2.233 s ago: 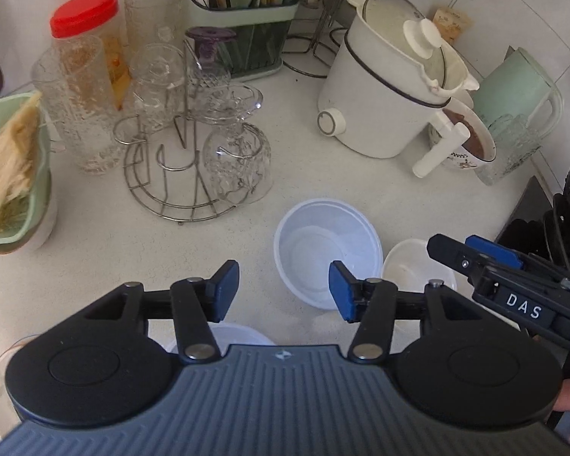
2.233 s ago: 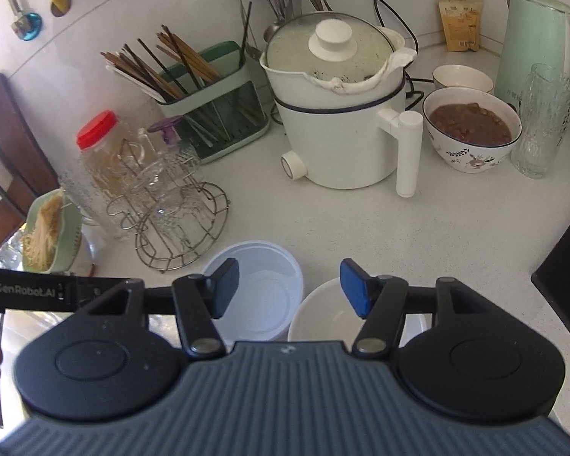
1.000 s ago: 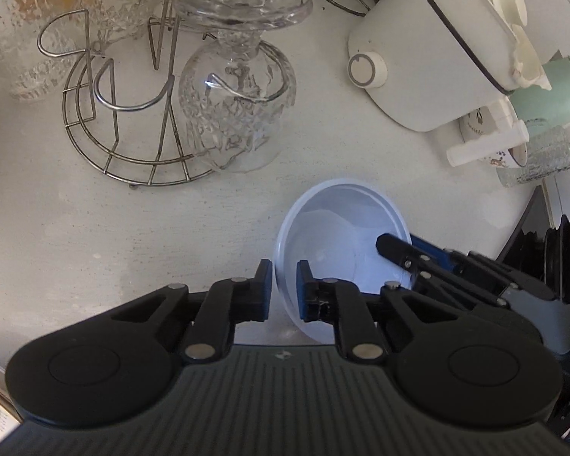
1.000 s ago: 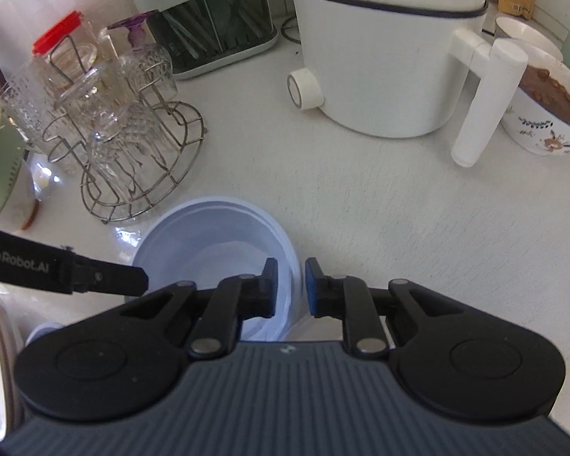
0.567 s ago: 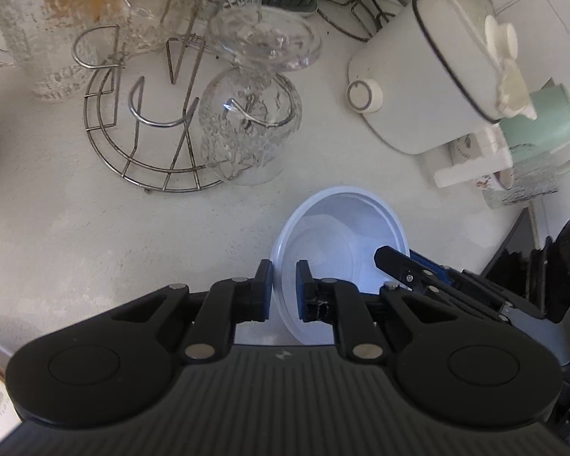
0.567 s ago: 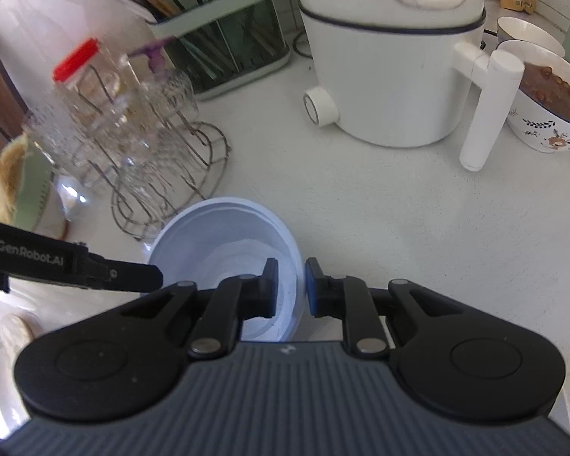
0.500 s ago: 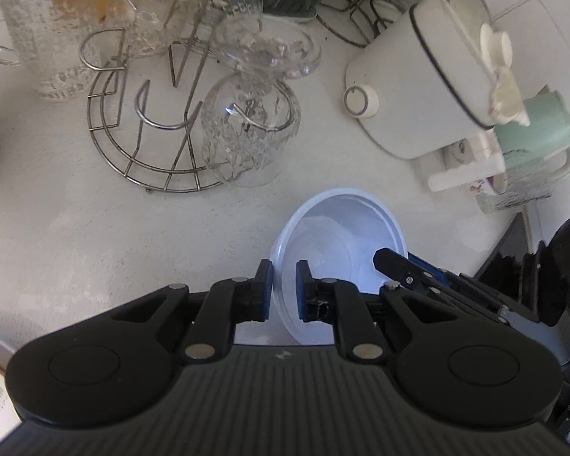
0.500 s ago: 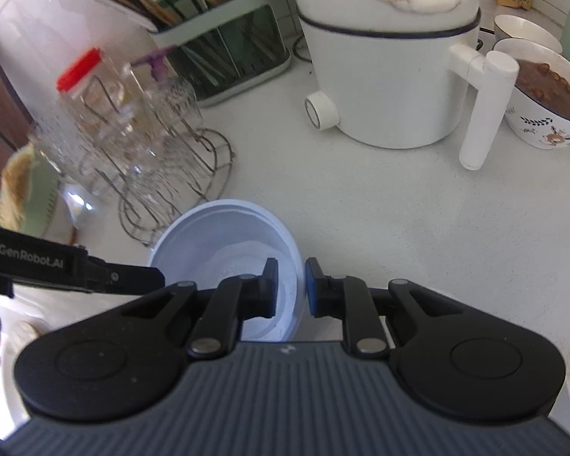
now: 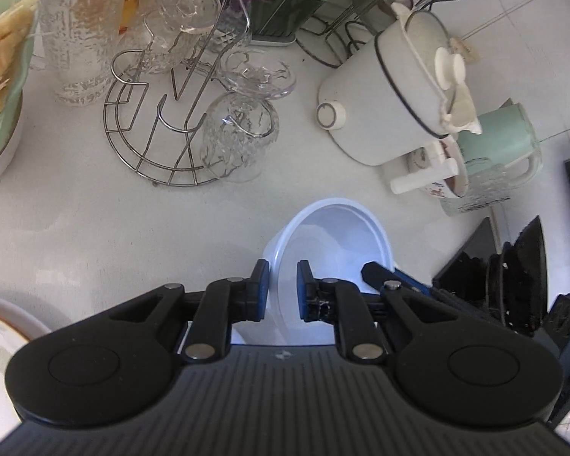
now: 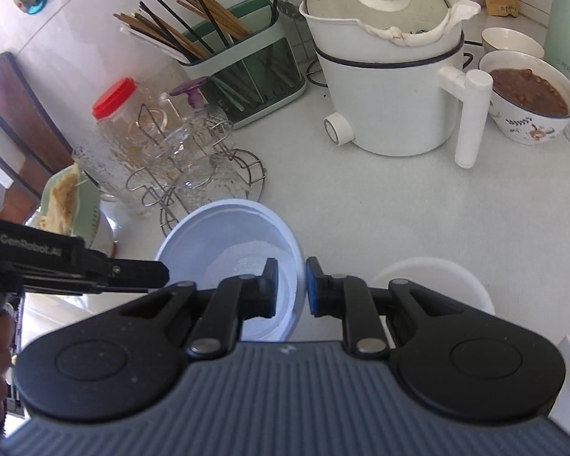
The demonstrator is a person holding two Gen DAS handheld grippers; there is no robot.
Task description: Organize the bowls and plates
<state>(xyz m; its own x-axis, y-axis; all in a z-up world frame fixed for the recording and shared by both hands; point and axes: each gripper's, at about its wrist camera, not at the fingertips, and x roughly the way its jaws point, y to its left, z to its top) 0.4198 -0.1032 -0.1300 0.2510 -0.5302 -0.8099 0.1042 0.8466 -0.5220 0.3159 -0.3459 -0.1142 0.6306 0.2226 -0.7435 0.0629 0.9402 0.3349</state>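
A pale blue plastic bowl [image 9: 334,239] is held off the white counter by both grippers. My left gripper [image 9: 283,290] is shut on its near left rim. My right gripper [image 10: 290,287] is shut on its right rim; the bowl [image 10: 228,235] fills the lower middle of the right wrist view. A second white bowl [image 10: 433,277] sits on the counter to the right, below the right gripper. The right gripper's fingers [image 9: 380,277] show inside the bowl in the left wrist view.
A wire glass rack [image 9: 178,129] with crystal glasses stands at the left, a white electric pot [image 10: 391,76] behind, a bowl of brown food [image 10: 528,95] at right. A patterned plate [image 9: 0,334] lies at lower left; dark plates [image 9: 520,266] stand at right.
Both grippers closed on the blue bowl's rim and have lifted it; the views have pulled back and up, and the white bowl beneath shows again.
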